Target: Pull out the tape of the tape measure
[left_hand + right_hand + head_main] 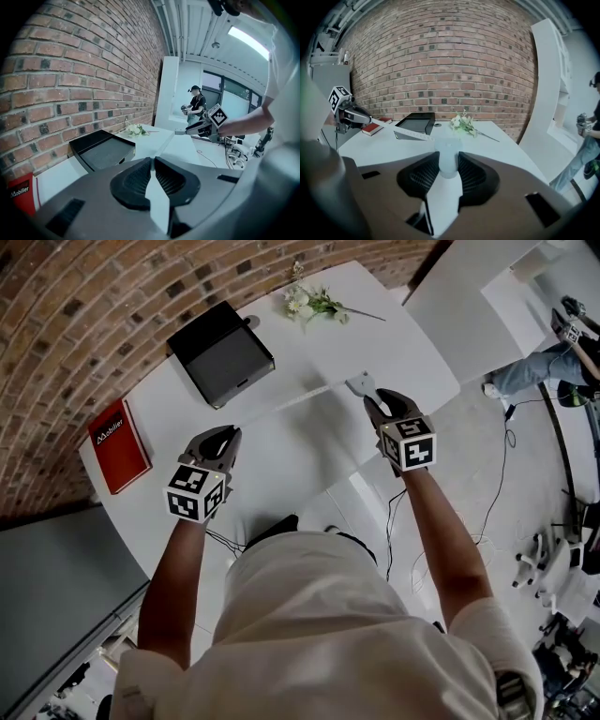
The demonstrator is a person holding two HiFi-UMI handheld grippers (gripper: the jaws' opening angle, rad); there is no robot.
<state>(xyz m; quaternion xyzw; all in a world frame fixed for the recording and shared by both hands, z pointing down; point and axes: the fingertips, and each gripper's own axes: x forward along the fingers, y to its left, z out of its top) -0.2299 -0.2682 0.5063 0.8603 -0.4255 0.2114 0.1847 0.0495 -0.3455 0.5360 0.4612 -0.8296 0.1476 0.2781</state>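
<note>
Over the white tabletop [309, 338], the left gripper [232, 434], jaws pinching the tip of the pale metal tape [298, 398], holds it stretched straight rightward to the grey tape measure case [360, 384], clamped in the right gripper [370, 401]'s wider-set jaws.

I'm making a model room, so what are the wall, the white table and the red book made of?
The wall looks like rough reddish-brown brick, with paler mortar lines between the blocks. The table seems to be a smooth, matte white board, maybe painted wood or laminate; the look leaves that open. The book has a smooth red cover, probably card.
</note>
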